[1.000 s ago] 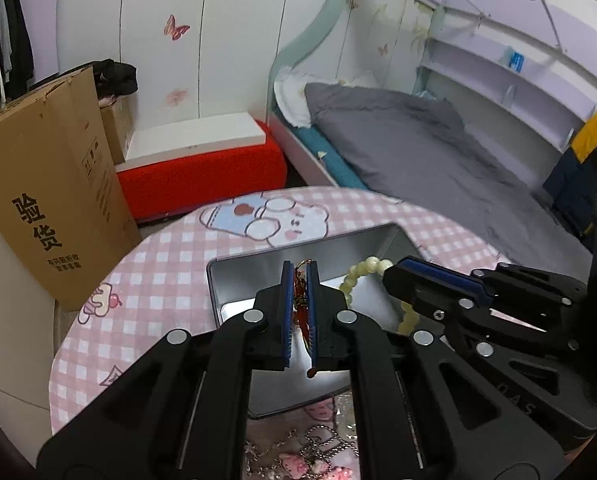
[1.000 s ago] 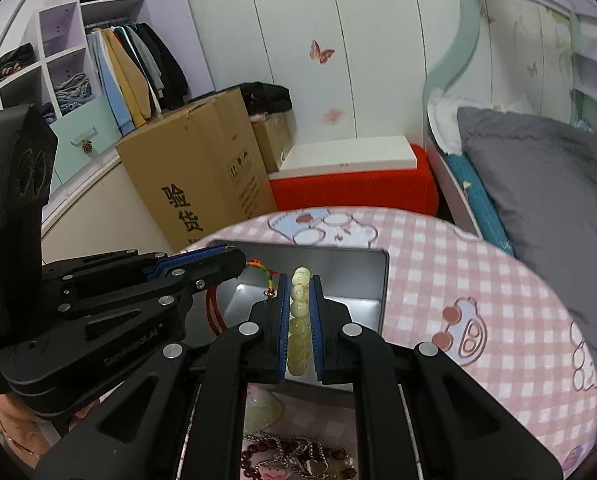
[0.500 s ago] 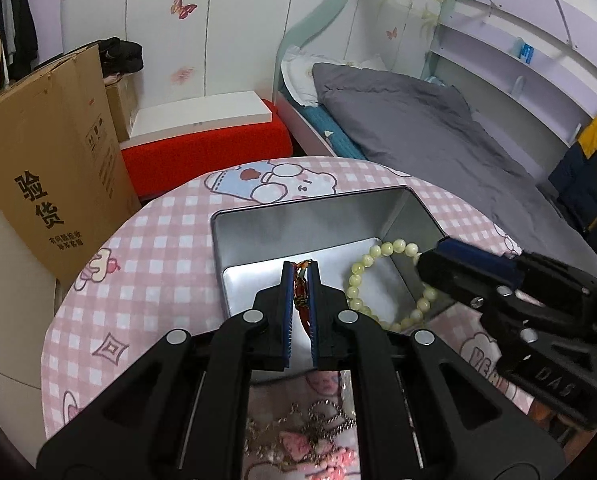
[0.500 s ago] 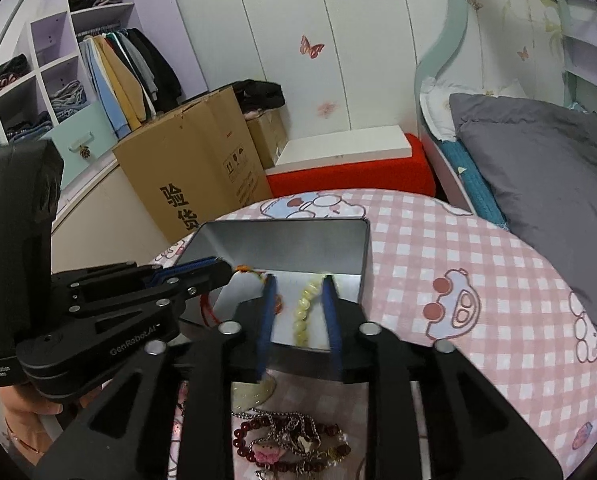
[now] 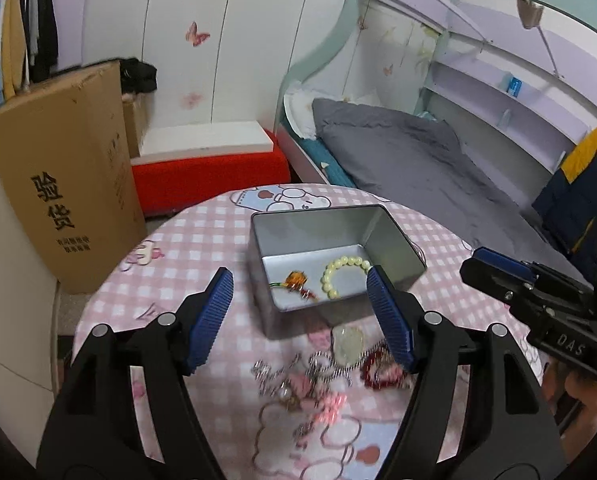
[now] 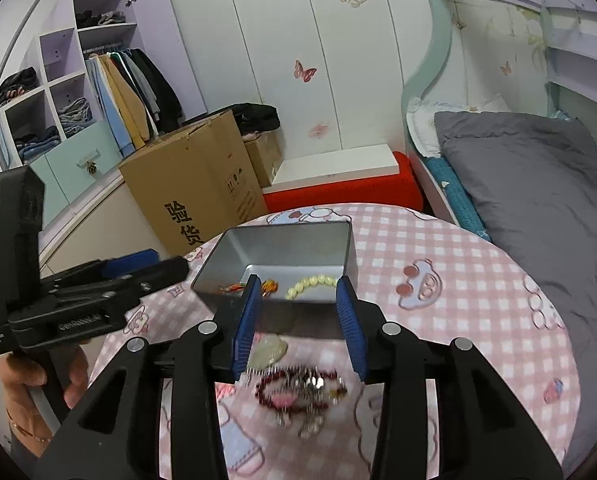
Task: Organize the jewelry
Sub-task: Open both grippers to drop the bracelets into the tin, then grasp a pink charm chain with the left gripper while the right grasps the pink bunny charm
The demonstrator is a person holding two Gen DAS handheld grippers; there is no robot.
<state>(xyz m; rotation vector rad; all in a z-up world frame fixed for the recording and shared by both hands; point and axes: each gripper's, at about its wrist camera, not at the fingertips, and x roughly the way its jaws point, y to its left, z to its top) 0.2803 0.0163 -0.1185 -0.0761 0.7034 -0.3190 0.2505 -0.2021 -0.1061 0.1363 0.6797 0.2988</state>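
Left wrist view
Left gripper (image 5: 300, 312): fingers spread wide, grasping nothing, raised above the near edge of the tin.
Metal tin (image 5: 394, 236): open, rectangular, on the pink checked tablecloth (image 5: 202, 236) toward the far side of the round table.
Pale bead bracelet (image 5: 344, 272): lying on the tin floor, right half.
Red-cord amber charm (image 5: 296, 282): on the tin floor, just left of the bracelet, apart from it.
Loose jewelry (image 5: 318, 376): blurred heap on the cloth near the tin, between the fingers; dark red bead bracelet (image 5: 380, 368) on its right side, pale stone pendant (image 5: 348, 346) at its far edge.
Right gripper (image 5: 498, 270): entering from the right, beside the tin; finger gap not readable here.

Right wrist view
Right gripper (image 6: 300, 320): fingers released, well apart, holding nothing, just near of the tin (image 6: 282, 246).
Pale bead bracelet (image 6: 310, 285): inside the tin, right of the charm (image 6: 268, 286).
Loose jewelry (image 6: 302, 390): blurred, on the cloth between the fingers.
Left gripper (image 6: 146, 266): at left, hand-held, level with the tin.
Cardboard box (image 6: 194, 188): on the floor beyond the table, left.
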